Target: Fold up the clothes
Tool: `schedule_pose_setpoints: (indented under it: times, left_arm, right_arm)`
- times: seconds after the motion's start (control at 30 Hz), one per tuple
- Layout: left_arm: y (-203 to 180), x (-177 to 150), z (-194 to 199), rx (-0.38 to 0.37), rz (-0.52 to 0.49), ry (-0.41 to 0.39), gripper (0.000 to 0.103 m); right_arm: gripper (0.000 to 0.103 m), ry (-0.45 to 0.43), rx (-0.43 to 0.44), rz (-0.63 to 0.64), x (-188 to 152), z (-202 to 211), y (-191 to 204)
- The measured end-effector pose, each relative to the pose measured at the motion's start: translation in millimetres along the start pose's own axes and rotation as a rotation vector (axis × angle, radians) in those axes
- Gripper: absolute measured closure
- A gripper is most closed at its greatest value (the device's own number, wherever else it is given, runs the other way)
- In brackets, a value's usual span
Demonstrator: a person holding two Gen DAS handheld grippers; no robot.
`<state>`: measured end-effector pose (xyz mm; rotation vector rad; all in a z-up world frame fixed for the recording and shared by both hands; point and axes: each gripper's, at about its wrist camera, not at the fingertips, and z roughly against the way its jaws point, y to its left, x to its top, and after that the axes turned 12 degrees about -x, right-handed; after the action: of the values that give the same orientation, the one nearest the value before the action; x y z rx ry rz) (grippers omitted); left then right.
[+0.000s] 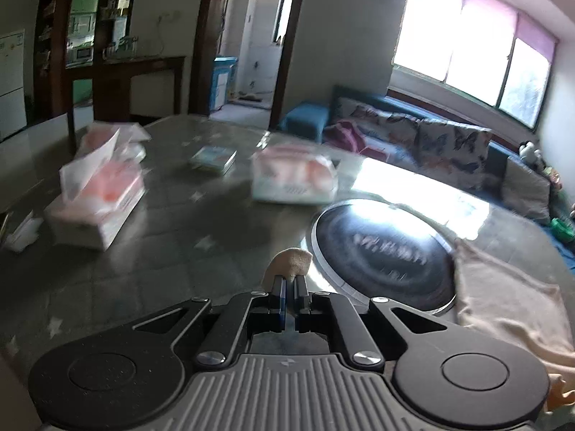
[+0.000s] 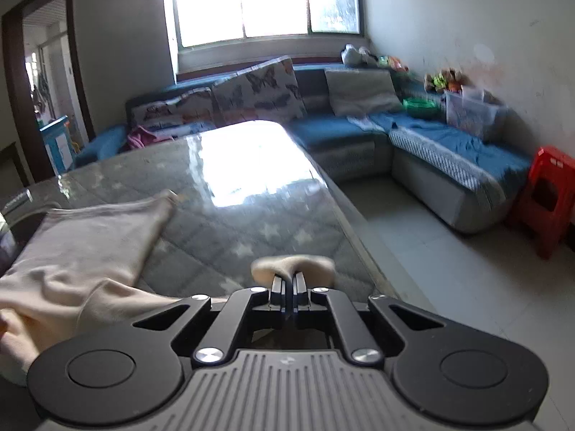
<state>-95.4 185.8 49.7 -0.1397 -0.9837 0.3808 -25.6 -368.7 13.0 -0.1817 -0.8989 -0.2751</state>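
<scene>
Both grippers are pinching the beige garment point(image 2: 90, 244): the left gripper point(image 1: 289, 282) has its jaws pressed on a bunched corner, the right gripper point(image 2: 288, 282) likewise on another. Between them the cloth spans left to right near the bench point(image 2: 222, 222) front edge, its body draped far-left of the right jaws, partly over a round black appliance point(image 1: 381, 251).

Beige garment point(image 2: 90, 237), grey star-patterned tablecloth point(image 2: 230, 237), blue sofa point(image 2: 341, 136), butterfly-print cushions point(image 2: 258, 93), red stool point(image 2: 550, 194)
</scene>
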Motion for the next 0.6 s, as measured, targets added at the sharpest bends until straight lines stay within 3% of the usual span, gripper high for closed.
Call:
schedule_pose_setpoints:
  times: [0.07, 0.33, 0.6]
  left_arm:
    - [4, -6, -4, 0.012, 0.012, 0.030, 0.098]
    - [9, -12, -8, 0.016, 0.004, 0.072, 0.096]
    - [14, -17, -13, 0.028, 0.016, 0.093, 0.096]
  right_arm:
    - [0.097, 0.022, -0.011, -0.016, -5, -5, -6]
    - [0.071, 0.066, -0.062, -0.053, -16, -13, -19]
    - [0.061, 0.064, -0.126, -0.108, -20, -13, -31]
